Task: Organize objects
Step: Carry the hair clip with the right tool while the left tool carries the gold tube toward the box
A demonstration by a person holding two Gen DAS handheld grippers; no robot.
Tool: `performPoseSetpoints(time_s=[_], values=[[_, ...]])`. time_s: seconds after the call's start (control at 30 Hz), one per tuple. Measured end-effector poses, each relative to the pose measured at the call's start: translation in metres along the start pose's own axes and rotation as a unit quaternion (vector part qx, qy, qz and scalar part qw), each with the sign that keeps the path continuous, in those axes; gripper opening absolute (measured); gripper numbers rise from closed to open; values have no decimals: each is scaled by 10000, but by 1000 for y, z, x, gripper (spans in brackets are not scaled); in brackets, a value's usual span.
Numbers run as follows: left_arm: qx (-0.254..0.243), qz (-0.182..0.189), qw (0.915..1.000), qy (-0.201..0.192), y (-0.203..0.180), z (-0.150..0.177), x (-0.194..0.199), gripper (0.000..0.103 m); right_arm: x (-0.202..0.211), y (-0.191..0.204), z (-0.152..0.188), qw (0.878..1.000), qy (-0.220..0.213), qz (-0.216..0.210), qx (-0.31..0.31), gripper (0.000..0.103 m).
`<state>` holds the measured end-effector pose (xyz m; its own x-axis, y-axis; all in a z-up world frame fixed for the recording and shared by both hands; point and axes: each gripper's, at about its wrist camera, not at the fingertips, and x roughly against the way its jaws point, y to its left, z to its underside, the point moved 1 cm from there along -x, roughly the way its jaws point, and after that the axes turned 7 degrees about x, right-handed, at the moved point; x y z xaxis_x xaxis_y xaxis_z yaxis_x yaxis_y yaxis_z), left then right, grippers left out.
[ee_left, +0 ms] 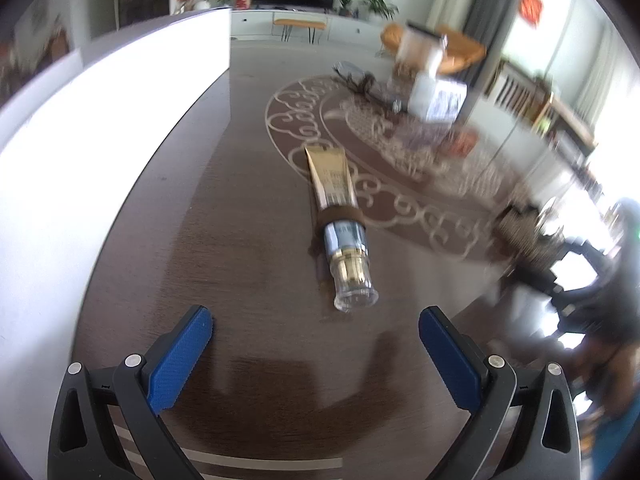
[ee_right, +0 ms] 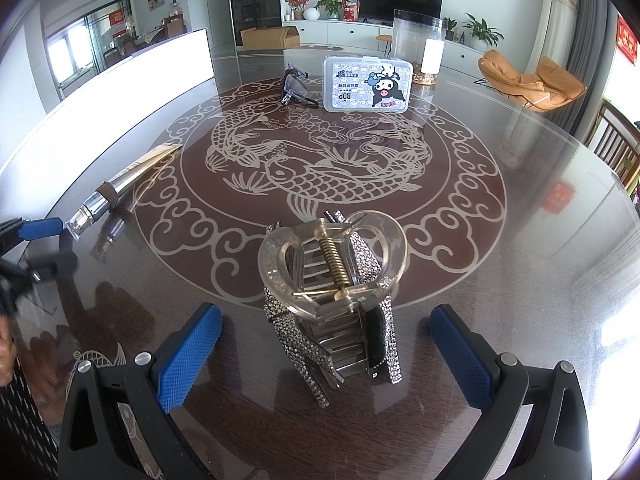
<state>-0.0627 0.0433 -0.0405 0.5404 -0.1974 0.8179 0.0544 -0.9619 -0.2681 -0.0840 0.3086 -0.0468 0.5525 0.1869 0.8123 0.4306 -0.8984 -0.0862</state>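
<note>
A gold cosmetic tube [ee_left: 338, 216] with a clear cap and a brown hair tie around it lies on the dark glass table [ee_left: 224, 280]. My left gripper [ee_left: 316, 344] is open just short of its cap. In the right wrist view the same tube [ee_right: 120, 188] lies at the left, with the left gripper's blue finger [ee_right: 40, 229] beside its cap. A rhinestone hair claw clip [ee_right: 336, 296] stands on the table between the blue pads of my open right gripper [ee_right: 326, 344], touching neither.
A clear plastic box [ee_right: 368, 84] with a cartoon label, a tall clear cylinder container [ee_right: 418, 46] and a smaller hair clip [ee_right: 294, 86] sit at the table's far side. A white wall panel [ee_right: 100, 96] runs along the left edge. Chairs stand at the right.
</note>
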Motion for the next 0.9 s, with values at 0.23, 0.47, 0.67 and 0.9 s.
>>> performPoseSetpoints(time_s=[0.23,0.47,0.67,0.9], values=[[361,142,9992,-139,10,-5,1,103,0,0,0,10000,0,0,-1,103],[-345,-637,9974,14,-17,-11,-19,103,0,0,0,10000,0,-1,-1,103],[-541,-890,9945,67,-23,-14,-26,103,0,0,0,10000,-1,-2,-1,103],[-622,-855,9943,115,-26,-17,-29,103,0,0,0,10000,-1,-1,1,103]])
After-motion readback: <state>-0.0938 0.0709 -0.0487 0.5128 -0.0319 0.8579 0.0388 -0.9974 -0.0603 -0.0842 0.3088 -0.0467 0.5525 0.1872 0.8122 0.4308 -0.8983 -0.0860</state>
